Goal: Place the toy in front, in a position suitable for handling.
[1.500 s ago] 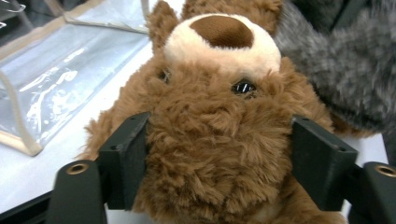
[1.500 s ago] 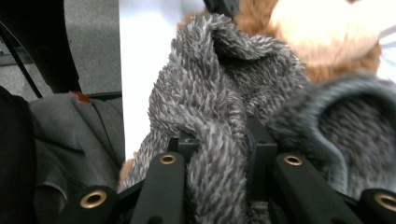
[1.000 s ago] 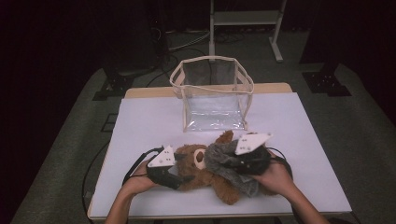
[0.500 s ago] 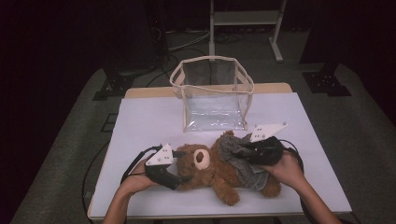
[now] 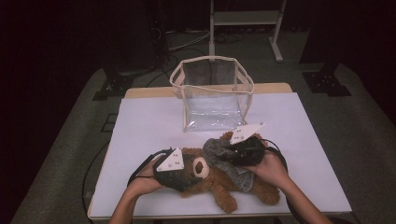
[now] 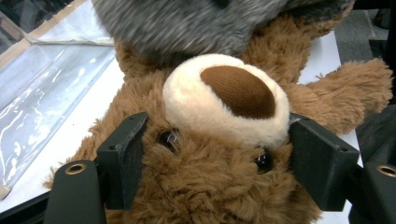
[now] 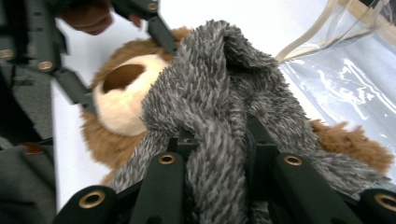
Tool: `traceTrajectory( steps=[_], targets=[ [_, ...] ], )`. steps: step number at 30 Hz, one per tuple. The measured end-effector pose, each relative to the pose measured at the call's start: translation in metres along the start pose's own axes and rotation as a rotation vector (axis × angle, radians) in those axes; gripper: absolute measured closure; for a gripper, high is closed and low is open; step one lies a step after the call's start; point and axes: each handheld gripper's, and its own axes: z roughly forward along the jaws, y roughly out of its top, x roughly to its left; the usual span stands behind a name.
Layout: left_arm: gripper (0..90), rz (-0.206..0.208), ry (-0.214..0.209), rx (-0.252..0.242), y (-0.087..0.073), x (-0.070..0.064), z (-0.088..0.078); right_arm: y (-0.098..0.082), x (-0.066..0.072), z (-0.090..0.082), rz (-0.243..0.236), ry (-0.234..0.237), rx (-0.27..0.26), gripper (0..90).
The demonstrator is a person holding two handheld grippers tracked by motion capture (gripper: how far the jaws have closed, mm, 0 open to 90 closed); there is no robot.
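Observation:
A brown teddy bear (image 5: 219,182) lies on its back on the white table (image 5: 149,126), head to the left. My left gripper (image 5: 189,170) has just been closing and now presses on both sides of the bear's head (image 6: 219,186), its pads (image 6: 123,158) against the fur by the eyes. A grey fuzzy garment (image 5: 215,149) is bunched over the bear's chest and neck. My right gripper (image 5: 226,153) is shut on a fold of that garment (image 7: 219,107); the bear's cream muzzle (image 7: 121,98) shows just beyond it.
A clear plastic bag with beige trim (image 5: 212,93) stands open at the table's far middle, close behind the bear. Both forearms come in from the near edge. Dark floor, cables and a metal stand (image 5: 245,18) lie beyond the table.
My right gripper swung out to the right with the grey garment, then came back left toward the bear's head. My left gripper stayed at the head.

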Motion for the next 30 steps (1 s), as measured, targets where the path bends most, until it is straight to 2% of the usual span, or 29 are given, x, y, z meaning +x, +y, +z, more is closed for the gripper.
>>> traceTrajectory(
  steps=[2, 4, 6, 9, 10, 13, 15, 17, 18, 20, 22, 24, 25, 26, 28, 30],
  targets=[
    [26.4, -0.018, -0.001, -0.012, -0.002, 0.001, 0.000, 0.000, -0.005, 0.001, 0.012, -0.011, -0.004, 71.9],
    [26.4, -0.023, -0.003, -0.019, -0.003, 0.001, 0.000, -0.007, -0.015, -0.009, 0.040, -0.036, -0.016, 72.0],
    [26.4, -0.025, -0.004, -0.020, -0.003, 0.001, 0.000, -0.010, -0.017, -0.012, 0.052, -0.042, -0.019, 72.0],
    [26.3, -0.034, -0.004, -0.025, -0.003, 0.002, 0.000, -0.025, -0.031, -0.029, 0.093, -0.089, -0.016, 72.1],
    [26.2, -0.037, -0.003, -0.027, -0.003, 0.002, 0.000, -0.034, -0.039, -0.037, 0.128, -0.113, -0.013, 72.1],
    [26.1, -0.044, 0.001, -0.035, -0.003, 0.004, 0.001, -0.043, -0.045, -0.043, 0.155, -0.130, -0.018, 72.1],
    [25.6, -0.050, 0.000, -0.041, -0.003, 0.004, 0.001, -0.047, -0.046, -0.045, 0.181, -0.121, -0.034, 72.1],
    [25.1, -0.048, 0.003, -0.043, -0.004, 0.005, 0.001, -0.045, -0.041, -0.044, 0.178, -0.107, -0.060, 72.0],
    [24.6, -0.049, 0.004, -0.043, -0.004, 0.005, 0.001, -0.042, -0.036, -0.043, 0.174, -0.075, -0.096, 71.9],
    [24.5, -0.048, 0.006, -0.045, -0.004, 0.005, 0.001, -0.041, -0.034, -0.042, 0.169, -0.073, -0.101, 71.9],
    [24.4, -0.050, 0.009, -0.049, -0.005, 0.005, 0.000, -0.043, -0.033, -0.042, 0.155, -0.097, -0.103, 71.9],
    [24.2, -0.052, 0.012, -0.053, -0.005, 0.005, 0.000, -0.051, -0.038, -0.043, 0.181, -0.111, -0.111, 71.8],
    [24.0, -0.049, 0.014, -0.051, -0.005, 0.005, 0.000, -0.055, -0.040, -0.044, 0.180, -0.131, -0.096, 71.8],
    [23.7, -0.047, 0.016, -0.050, -0.005, 0.005, 0.000, -0.062, -0.044, -0.047, 0.187, -0.174, -0.079, 71.8],
    [23.3, -0.041, 0.018, -0.049, -0.004, 0.005, 0.000, -0.077, -0.053, -0.053, 0.249, -0.197, -0.091, 71.8],
    [23.0, -0.043, 0.018, -0.052, -0.005, 0.005, 0.001, -0.090, -0.060, -0.060, 0.290, -0.248, -0.084, 71.8]
  ],
)
